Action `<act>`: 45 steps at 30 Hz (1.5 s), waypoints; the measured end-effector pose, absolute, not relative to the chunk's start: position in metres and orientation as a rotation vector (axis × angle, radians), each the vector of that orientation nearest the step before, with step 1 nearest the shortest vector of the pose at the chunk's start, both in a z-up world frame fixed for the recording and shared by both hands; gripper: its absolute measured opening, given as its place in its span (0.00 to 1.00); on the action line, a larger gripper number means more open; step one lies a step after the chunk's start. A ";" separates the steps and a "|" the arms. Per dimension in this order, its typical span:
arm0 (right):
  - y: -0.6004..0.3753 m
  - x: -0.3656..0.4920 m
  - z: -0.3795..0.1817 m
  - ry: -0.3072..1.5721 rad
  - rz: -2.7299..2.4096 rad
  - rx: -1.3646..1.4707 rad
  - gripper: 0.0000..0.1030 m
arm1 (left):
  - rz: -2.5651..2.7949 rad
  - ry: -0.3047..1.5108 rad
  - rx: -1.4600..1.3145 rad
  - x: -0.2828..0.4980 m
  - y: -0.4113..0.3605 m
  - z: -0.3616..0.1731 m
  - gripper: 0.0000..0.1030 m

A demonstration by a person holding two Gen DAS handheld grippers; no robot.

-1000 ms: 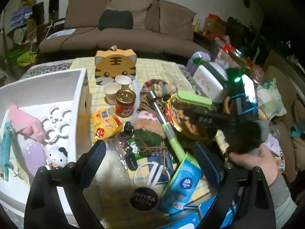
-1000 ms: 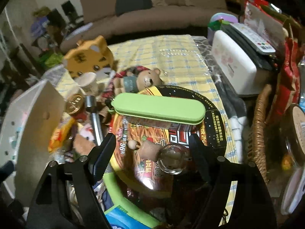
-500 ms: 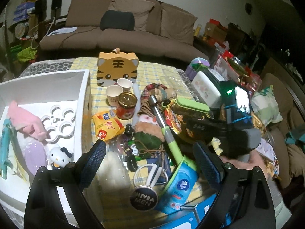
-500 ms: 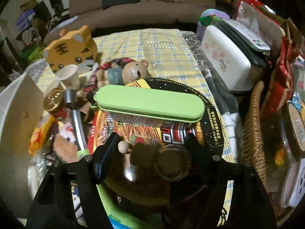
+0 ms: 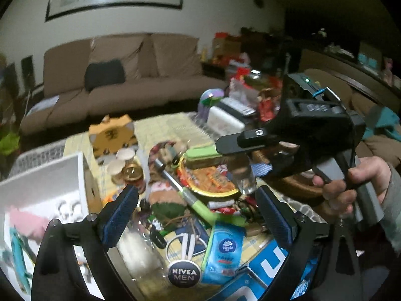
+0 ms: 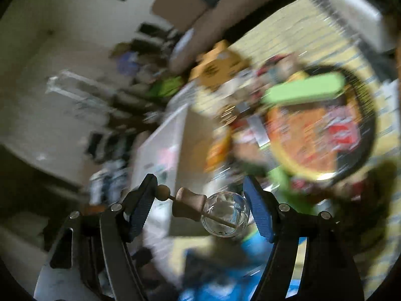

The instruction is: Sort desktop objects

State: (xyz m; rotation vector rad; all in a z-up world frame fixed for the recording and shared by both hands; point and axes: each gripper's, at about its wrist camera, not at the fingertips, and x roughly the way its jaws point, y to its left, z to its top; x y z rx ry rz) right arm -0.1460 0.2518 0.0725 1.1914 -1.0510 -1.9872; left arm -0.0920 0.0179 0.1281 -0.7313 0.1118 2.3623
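My right gripper (image 6: 200, 208) is shut on a small round glass bottle (image 6: 225, 214) with a wooden stopper (image 6: 188, 203) and a bead end, held sideways between the blue pads and lifted off the table. In the left wrist view the same bottle (image 5: 244, 180) hangs under the right gripper (image 5: 240, 143), above the noodle bowl (image 5: 208, 178). My left gripper (image 5: 198, 215) is open and empty, low over the clutter near a Nivea tin (image 5: 184, 273) and a blue tissue pack (image 5: 224, 253). The white storage box (image 5: 50, 183) stands at left.
A tiger-shaped box (image 5: 112, 135), paper cups (image 5: 120, 160), a tin can (image 5: 132, 175), a green case (image 5: 203, 153) on the noodle bowl, a green-handled tool (image 5: 195, 198) and plush toys crowd the table. A white appliance (image 5: 225, 120) and wicker basket sit right. A sofa stands behind.
My right gripper closed on the glass bottle, lifted it off the noodle bowl and swung up and left, tilting. The left gripper tilted upward, staying open.
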 end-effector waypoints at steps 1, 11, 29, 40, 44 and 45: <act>0.245 -0.141 0.075 -1.053 -1.945 1.176 0.67 | 2.348 0.107 -0.723 -0.091 0.015 0.130 0.94; 0.159 -0.114 0.111 -0.888 -1.722 1.148 0.67 | 2.123 0.032 -0.524 -0.061 -0.041 0.157 0.93; 0.045 -0.137 0.097 -0.865 -1.545 1.182 0.66 | 2.208 -0.166 -0.629 -0.074 -0.130 0.149 0.19; -0.047 -0.213 0.071 -0.999 -1.464 1.234 0.66 | 2.391 -0.399 -0.723 -0.145 -0.216 0.135 0.19; -0.066 -0.251 0.069 -1.001 -1.521 1.246 0.64 | 2.381 -0.207 -0.813 -0.183 -0.213 0.132 0.19; -0.070 -0.260 0.067 -1.008 -1.518 1.251 0.61 | 2.385 -0.141 -0.834 -0.187 -0.212 0.131 0.19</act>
